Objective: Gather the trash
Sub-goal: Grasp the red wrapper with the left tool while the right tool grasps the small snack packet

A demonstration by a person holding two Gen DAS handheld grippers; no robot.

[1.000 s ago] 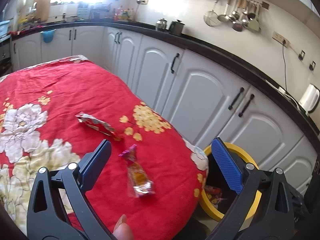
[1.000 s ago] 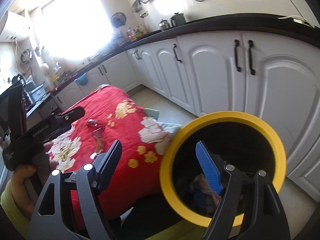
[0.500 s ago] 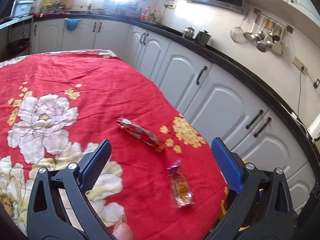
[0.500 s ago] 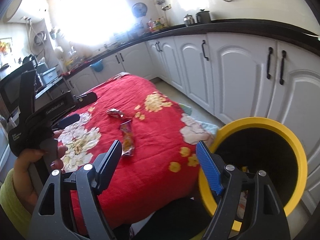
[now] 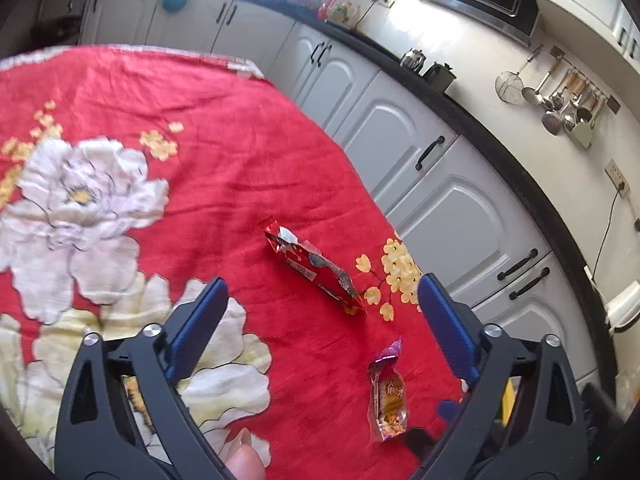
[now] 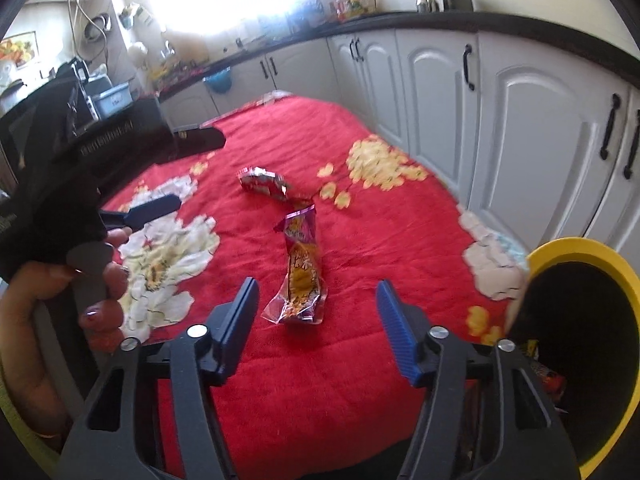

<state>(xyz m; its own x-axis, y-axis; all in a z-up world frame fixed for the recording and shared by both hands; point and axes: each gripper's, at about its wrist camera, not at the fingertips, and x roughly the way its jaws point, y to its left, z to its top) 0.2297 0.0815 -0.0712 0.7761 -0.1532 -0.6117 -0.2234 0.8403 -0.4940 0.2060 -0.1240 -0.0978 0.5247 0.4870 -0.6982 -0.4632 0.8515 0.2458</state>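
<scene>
Two snack wrappers lie on the red flowered tablecloth [image 5: 224,168]. A red foil wrapper [image 5: 316,272] lies ahead of my open, empty left gripper [image 5: 320,328]; it also shows in the right wrist view [image 6: 262,180]. A purple-and-orange wrapper [image 5: 388,396] lies near the table's right edge, and in the right wrist view [image 6: 300,272] it sits just ahead of and between the fingers of my open, empty right gripper [image 6: 316,320]. The left gripper [image 6: 120,152] hovers over the table at the left of that view.
A yellow-rimmed black trash bin [image 6: 576,248] with wrappers inside stands off the table's right edge, also glimpsed in the left wrist view [image 5: 508,396]. White kitchen cabinets [image 5: 448,216] under a black counter run close behind the table.
Both grippers have swung left, away from the bin and over the table. The right gripper now faces the purple-and-orange wrapper; the left one faces the red foil wrapper. Both stay open.
</scene>
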